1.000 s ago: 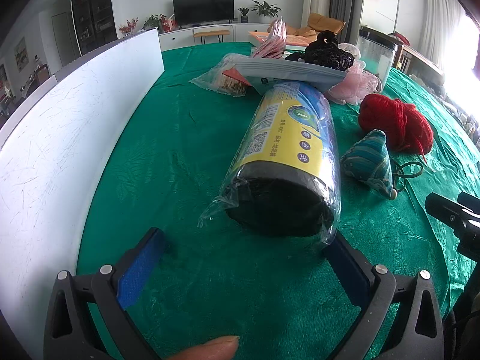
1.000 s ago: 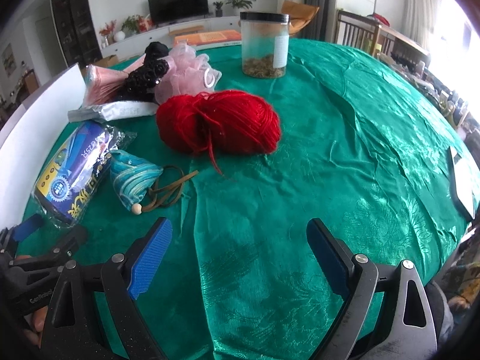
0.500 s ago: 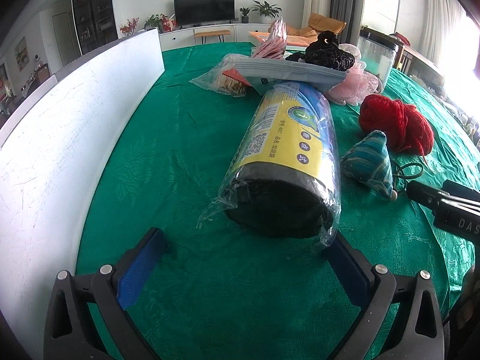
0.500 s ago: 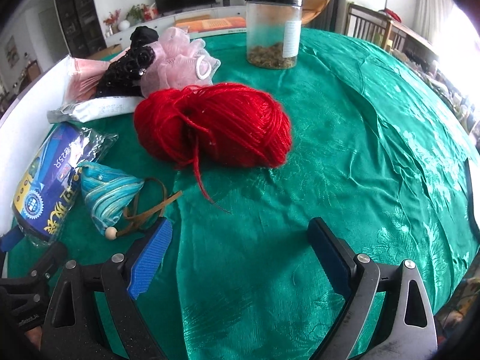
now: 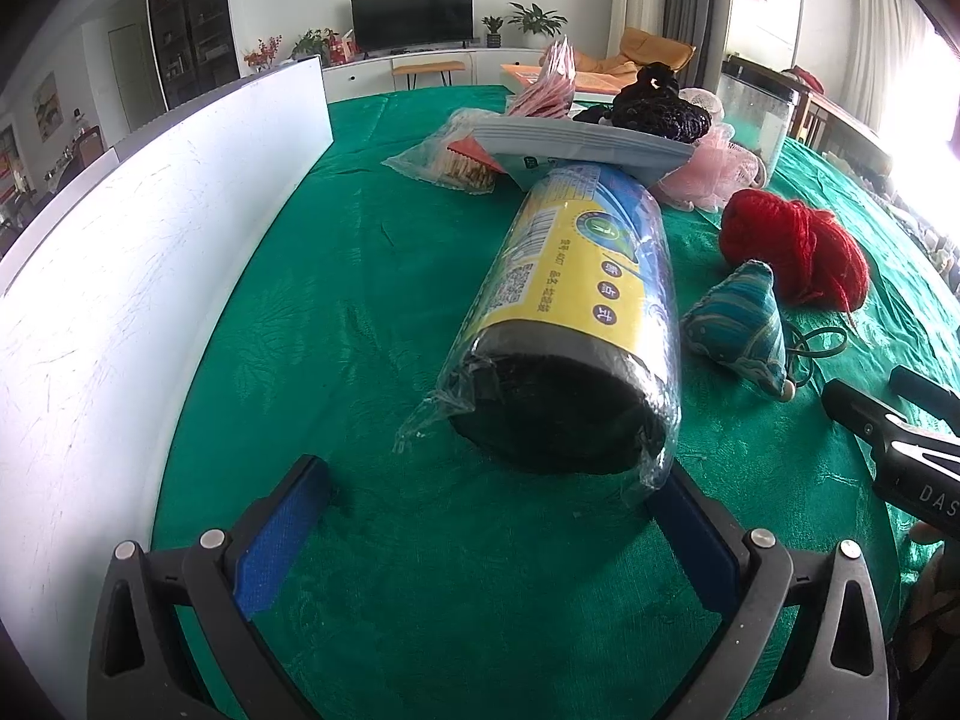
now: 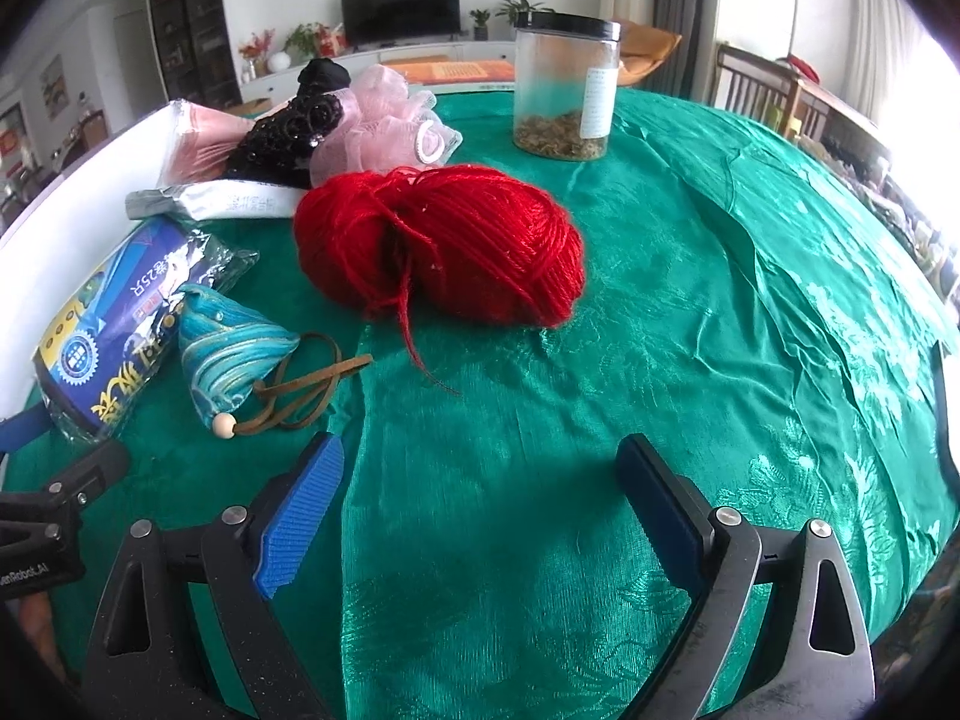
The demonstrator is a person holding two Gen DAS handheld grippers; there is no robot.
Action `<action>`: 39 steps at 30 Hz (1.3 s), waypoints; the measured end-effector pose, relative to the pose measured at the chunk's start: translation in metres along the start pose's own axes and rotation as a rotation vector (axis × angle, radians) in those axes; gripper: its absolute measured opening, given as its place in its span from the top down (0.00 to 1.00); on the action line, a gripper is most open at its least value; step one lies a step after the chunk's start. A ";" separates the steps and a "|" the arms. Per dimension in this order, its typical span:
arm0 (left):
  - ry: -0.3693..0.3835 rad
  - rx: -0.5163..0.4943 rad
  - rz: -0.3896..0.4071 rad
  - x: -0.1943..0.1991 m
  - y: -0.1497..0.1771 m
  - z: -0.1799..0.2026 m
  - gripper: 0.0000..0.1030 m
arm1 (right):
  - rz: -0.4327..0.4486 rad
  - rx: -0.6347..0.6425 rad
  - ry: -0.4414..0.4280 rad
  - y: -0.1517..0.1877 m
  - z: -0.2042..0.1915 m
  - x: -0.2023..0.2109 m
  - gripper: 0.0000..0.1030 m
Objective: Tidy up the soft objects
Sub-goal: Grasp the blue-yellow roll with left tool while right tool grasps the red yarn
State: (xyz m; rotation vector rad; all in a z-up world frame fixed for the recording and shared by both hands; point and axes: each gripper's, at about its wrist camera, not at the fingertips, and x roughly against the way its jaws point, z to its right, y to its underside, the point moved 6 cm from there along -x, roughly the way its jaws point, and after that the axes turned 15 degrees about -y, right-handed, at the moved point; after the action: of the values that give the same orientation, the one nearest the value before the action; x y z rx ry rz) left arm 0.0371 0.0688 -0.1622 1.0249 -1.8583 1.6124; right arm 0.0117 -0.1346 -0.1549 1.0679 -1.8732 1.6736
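Left gripper (image 5: 486, 516) fingers spread wide, roll of bin bags (image 5: 576, 324) lying just ahead on green tablecloth (image 6: 690, 300), right gripper (image 6: 480, 498) likewise wide and empty-handed, red yarn ball (image 6: 444, 246) ahead, striped teal pouch (image 6: 231, 348) between roll and yarn.

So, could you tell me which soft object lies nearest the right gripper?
The teal striped fabric pouch with the wooden bead, just ahead-left of the right gripper; the red yarn ball sits farther.
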 end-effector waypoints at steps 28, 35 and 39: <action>0.001 -0.001 0.001 0.000 0.000 0.000 0.00 | 0.036 0.001 -0.005 0.005 -0.001 0.007 0.09; 0.001 -0.001 0.001 0.000 0.000 0.000 0.00 | 0.037 0.000 -0.005 0.006 -0.001 0.007 0.09; 0.001 -0.001 0.001 -0.001 0.000 0.000 0.00 | 0.038 0.001 -0.005 0.006 -0.001 0.007 0.09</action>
State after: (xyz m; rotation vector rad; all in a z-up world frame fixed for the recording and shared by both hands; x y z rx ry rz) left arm 0.0375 0.0691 -0.1625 1.0231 -1.8590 1.6119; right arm 0.0027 -0.1357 -0.1532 1.0441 -1.9068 1.6942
